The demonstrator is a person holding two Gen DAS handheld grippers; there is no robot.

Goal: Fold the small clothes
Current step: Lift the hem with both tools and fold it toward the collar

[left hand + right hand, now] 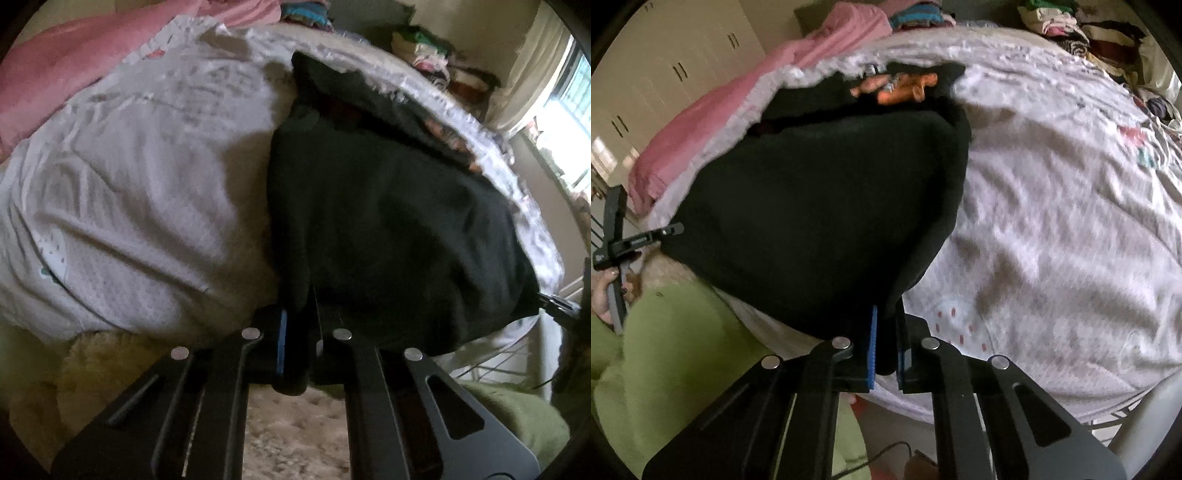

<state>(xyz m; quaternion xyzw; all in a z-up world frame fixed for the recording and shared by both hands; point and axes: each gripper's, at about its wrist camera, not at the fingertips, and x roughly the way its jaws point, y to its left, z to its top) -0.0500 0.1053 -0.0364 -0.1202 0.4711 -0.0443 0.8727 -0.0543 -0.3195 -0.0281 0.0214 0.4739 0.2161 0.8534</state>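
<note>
A dark garment [388, 221] lies spread on the bed [147, 166], near the bed's near edge, and both tongs grip its near hem. In the left wrist view the left tongs [295, 332] are clenched on the garment's near left corner, the cloth pinched between the blue-lined pads [282, 343], with the white patterned bedsheet [129, 203] stretching away to the left of the garment. In the right wrist view the right tongs [886, 343] are clenched on the near right corner of the same garment [812, 206], a fold of black cloth bunched between the two blue pads [873, 347]. The far end of the garment shows an orange print [897, 88] on a part that lies partly under a folded-over layer. From the right wrist view the left tongs [670, 230] appear at the left edge of the picture, touching the garment's other near corner, held by a hand [605, 295] beside a green sleeve [683, 350]. A pink blanket [775, 85] lies along the bed's far left side, and a heap of mixed clothes [1082, 29] sits at the far right corner of the bed. White cupboard doors [665, 74] stand beyond the bed.
</note>
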